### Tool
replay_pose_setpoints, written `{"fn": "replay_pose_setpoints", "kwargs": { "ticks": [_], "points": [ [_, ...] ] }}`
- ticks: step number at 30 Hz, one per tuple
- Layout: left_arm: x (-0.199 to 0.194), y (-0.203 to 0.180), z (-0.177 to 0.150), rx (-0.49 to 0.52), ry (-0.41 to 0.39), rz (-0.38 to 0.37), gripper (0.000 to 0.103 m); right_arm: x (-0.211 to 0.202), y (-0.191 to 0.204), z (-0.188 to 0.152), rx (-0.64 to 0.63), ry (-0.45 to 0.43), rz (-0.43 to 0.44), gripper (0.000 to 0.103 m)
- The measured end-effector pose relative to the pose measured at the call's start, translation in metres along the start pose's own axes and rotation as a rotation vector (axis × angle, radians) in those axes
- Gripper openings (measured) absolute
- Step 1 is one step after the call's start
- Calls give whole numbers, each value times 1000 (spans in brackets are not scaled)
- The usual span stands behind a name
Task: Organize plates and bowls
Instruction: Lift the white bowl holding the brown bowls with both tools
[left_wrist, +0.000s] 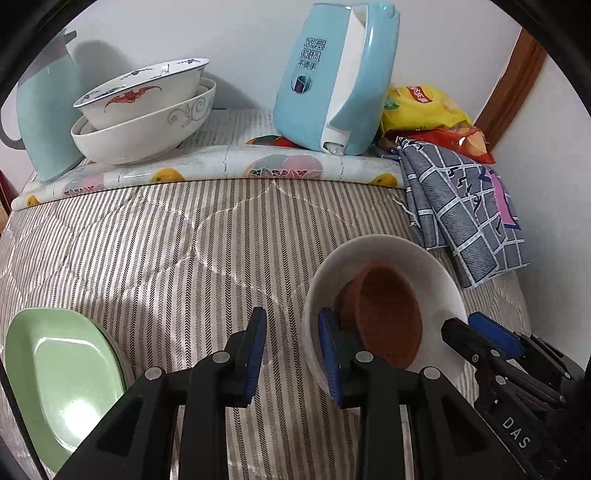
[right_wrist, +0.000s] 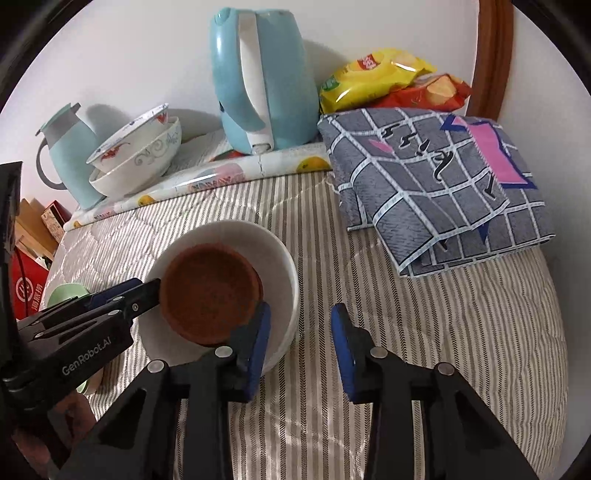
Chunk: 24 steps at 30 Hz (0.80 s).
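Two stacks seen, one plate left over. At the back, a patterned bowl (left_wrist: 147, 92) nested in a larger white one (left_wrist: 147, 136), both on a rolled mat (left_wrist: 229, 168) beside a blue kettle (left_wrist: 332, 81); judged as sorted already. Nearer, a brown bowl (right_wrist: 210, 291) set tilted inside a white bowl (right_wrist: 266, 258) on the striped bed (left_wrist: 166, 240), not fully seated as far as could be told. Left gripper (left_wrist: 291, 354) with fingers parted at medium width and nothing between them, its right finger (left_wrist: 328, 354) reaching over the white bowl's near rim by the brown bowl. Right gripper (right_wrist: 301, 350) likewise parted and empty, its left finger (right_wrist: 258, 347) over the same bowl's near edge, touching or not could not be told. Green plate (left_wrist: 66, 380) lying alone at the left, well apart from both stacks, untouched. Judged roughly midway or a little past: bowls paired, the brown one perhaps still to be levelled, the green plate still to be placed, and the two stacks possibly to be brought together. Folded cloth (right_wrist: 436, 184) and snack bags (right_wrist: 380, 77) off to the right, out of the way.
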<state>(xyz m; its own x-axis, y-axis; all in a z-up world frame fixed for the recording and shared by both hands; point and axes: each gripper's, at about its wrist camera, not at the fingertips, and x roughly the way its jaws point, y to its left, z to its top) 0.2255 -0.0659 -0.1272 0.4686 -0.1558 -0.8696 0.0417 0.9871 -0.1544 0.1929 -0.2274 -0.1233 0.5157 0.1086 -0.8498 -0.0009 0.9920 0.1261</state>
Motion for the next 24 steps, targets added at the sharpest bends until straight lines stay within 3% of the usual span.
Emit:
{"fn": "replay_pose_setpoints", "kwargs": {
  "ticks": [11,24],
  "points": [
    [19,-4,1,28,11,42,29,20,-1,3,-8,30,-14,35],
    [26,0,6,27,17,9,33,36,-6,5,22,41,-27,40]
  ]
}}
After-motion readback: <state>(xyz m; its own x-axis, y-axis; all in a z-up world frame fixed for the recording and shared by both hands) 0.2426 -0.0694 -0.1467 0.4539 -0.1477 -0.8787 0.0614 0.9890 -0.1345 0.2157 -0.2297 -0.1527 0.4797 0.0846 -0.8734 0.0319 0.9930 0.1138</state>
